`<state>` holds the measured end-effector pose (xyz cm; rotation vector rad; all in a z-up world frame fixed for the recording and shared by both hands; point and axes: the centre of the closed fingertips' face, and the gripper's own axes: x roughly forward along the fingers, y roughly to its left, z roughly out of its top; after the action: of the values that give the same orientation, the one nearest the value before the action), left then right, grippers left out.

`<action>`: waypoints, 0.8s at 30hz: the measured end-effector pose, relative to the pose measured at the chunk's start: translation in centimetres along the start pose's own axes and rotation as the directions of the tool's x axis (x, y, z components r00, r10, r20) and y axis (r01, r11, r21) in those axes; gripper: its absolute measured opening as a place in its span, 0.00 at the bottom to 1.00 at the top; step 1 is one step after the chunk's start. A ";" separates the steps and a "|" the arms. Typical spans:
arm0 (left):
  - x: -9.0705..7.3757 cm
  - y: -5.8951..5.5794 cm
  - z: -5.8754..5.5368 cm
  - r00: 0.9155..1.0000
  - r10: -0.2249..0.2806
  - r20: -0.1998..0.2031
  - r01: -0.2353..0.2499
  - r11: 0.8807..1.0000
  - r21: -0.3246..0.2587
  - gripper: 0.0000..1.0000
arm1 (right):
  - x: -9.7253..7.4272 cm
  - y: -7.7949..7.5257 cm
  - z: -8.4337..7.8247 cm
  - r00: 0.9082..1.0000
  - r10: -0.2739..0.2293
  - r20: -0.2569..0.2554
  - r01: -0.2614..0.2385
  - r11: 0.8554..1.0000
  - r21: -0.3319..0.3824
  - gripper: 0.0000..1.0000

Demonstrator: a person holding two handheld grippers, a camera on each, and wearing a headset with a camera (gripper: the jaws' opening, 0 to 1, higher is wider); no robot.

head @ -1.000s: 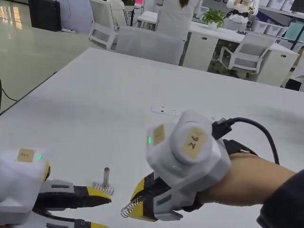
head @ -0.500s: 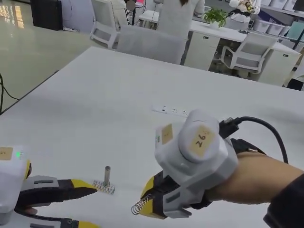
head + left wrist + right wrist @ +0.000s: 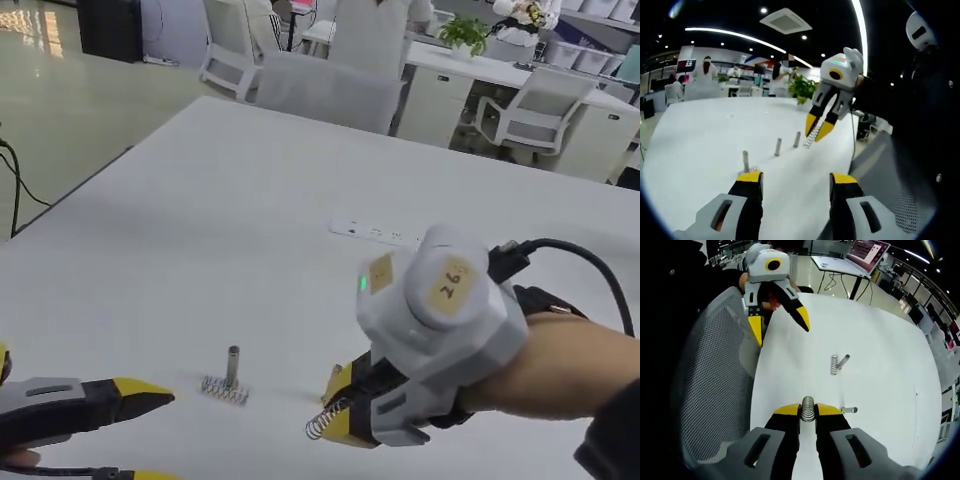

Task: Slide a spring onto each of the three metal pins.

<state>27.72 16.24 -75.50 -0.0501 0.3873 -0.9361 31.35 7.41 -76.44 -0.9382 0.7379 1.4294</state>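
A short metal pin (image 3: 232, 362) stands on the white table (image 3: 260, 220), with a small spring (image 3: 224, 390) lying flat at its base. My right gripper (image 3: 335, 412) hovers to the pin's right, shut on a second spring (image 3: 320, 422) that pokes out past its yellow tips. In the right gripper view that spring (image 3: 808, 410) sits end-on between the jaws, with two pins (image 3: 843, 360) (image 3: 850, 410) ahead. My left gripper (image 3: 155, 438) is open at the lower left, apart from the pin. The left gripper view shows three pins (image 3: 746, 160) (image 3: 778, 146) (image 3: 797, 139) in a row.
A white power strip (image 3: 375, 234) lies on the table beyond the pins. Office chairs (image 3: 330, 90) and desks stand past the table's far edge, with a person there. A mesh chair (image 3: 715, 365) borders the table's near side in the right gripper view.
My left gripper has drawn back to the left, away from the pin and the lying spring. My right gripper has shifted right and slightly up, still holding its spring.
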 end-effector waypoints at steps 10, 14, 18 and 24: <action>0.4 -0.4 -0.3 1.000 0.001 -0.008 -0.001 1.000 0.009 0.48 | -1.1 -1.8 -1.4 0.998 -0.041 -0.037 0.042 0.999 0.015 0.08; 0.4 -0.4 -0.5 1.000 0.003 -0.014 -0.003 1.000 0.012 0.48 | -1.4 -2.6 -1.6 0.997 -0.054 -0.047 0.055 0.998 0.020 0.08; 0.4 -0.4 -0.6 1.000 0.004 -0.016 -0.003 1.000 0.014 0.48 | -1.7 -3.7 -1.7 0.996 -0.069 -0.061 0.070 0.997 0.018 0.08; 0.3 -0.3 -0.5 1.000 0.008 -0.010 -0.008 1.000 0.010 0.48 | -1.7 -5.6 -1.6 0.993 -0.086 -0.083 0.088 0.996 0.011 0.08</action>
<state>27.50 15.88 -75.99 -0.0350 0.3925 -0.9309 37.02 5.67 -75.21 -1.0106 0.7585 1.3139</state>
